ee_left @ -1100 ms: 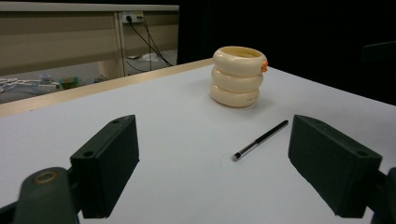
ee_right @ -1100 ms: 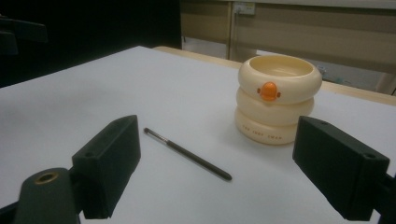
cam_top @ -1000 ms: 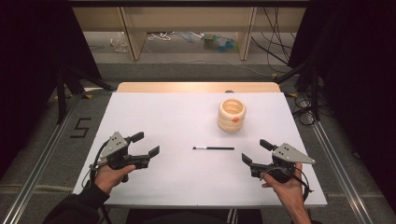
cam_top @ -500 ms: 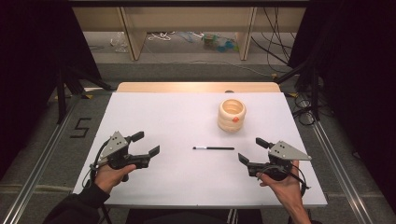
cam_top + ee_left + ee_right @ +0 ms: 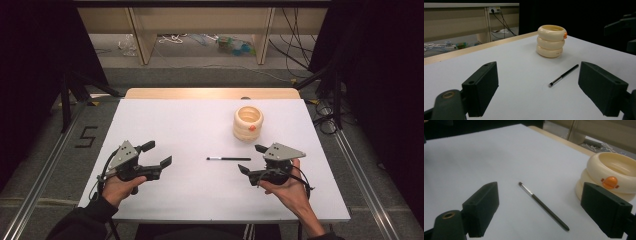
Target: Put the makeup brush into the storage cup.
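Right gripper [image 5: 252, 160]: low and right of the middle in the high view. Its jaws are wide apart and hold nothing. It sits just right of the brush.
Left gripper [image 5: 157, 154]: low on the left, jaws apart too, holding nothing, well away from the brush.
Brush [image 5: 228, 159]: thin and black, lying flat on the white table [image 5: 175, 125] near the middle of the picture.
Slip risk: the brush is skinny and flat, so the jaws could close over it and miss, or push it so it rolls away.
Cup [image 5: 248, 122]: a cream ring-shaped pot, farther back, up and right of the brush.
Bump risk: a hasty swing could knock the cup.
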`<action>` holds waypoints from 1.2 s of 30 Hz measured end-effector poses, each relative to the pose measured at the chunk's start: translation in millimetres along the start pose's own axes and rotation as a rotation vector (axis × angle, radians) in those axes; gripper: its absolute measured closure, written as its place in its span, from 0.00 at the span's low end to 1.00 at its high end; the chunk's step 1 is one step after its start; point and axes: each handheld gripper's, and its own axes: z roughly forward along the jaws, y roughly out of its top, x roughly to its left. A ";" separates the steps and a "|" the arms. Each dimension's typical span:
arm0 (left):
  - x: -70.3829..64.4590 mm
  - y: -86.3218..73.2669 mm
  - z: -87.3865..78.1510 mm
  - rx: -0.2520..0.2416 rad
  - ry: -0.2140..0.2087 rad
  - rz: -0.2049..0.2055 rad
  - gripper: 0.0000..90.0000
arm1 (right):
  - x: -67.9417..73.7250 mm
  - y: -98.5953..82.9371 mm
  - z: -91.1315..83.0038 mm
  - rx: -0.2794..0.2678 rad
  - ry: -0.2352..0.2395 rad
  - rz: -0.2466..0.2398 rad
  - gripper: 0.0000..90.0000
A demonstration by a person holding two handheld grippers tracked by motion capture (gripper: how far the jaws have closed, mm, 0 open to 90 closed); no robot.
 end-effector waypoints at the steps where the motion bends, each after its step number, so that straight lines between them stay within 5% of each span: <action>1: 0.1 -0.1 -0.1 0.000 0.001 0.002 0.18 | -0.7 2.4 2.4 0.015 0.010 -0.011 0.18; 24: 0.9 -1.4 3.2 0.021 -0.007 -0.005 0.18 | -17.2 35.9 61.9 0.273 0.121 -0.060 0.22; 36: 1.6 -1.1 3.4 0.023 -0.011 0.009 0.18 | -23.0 39.6 95.6 0.386 0.134 -0.075 0.25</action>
